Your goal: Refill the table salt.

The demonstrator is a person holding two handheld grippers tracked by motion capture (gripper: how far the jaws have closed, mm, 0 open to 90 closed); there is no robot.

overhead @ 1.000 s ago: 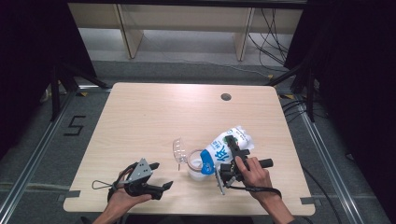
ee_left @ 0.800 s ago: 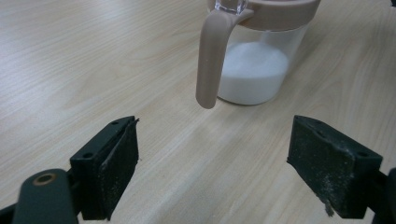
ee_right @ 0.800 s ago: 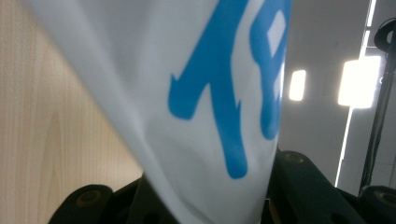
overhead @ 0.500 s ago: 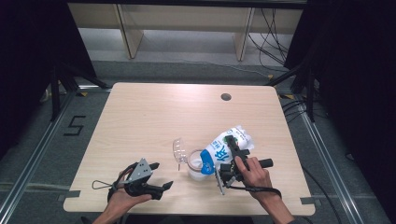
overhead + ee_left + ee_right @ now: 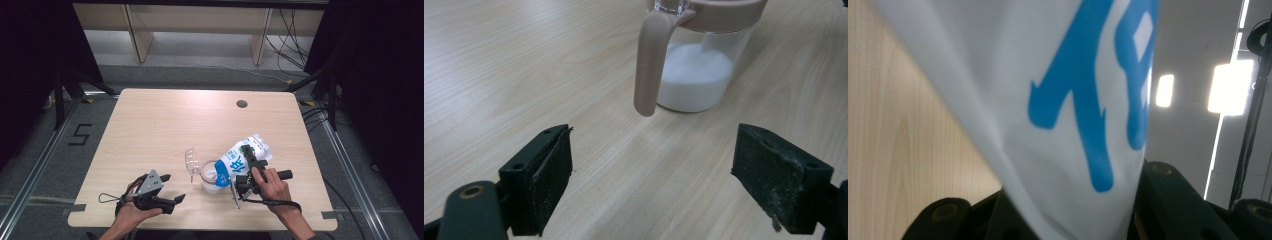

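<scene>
bag [image 5: 239, 162]: white, blue print, tilted over jar | jar [image 5: 209, 176]: clear, upright, part-filled white powder, lid open

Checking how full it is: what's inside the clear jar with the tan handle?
The jar holds white powder across its bottom, roughly half full. The white bag tilts over its mouth, hiding the opening from above.

Jar [image 5: 209, 175] sits on table [image 5: 165, 125], front-centre, powder in it. Bag [image 5: 240, 160] tilted just right of jar, mouth over it. Open lid [image 5: 191, 161] left of jar.
</scene>
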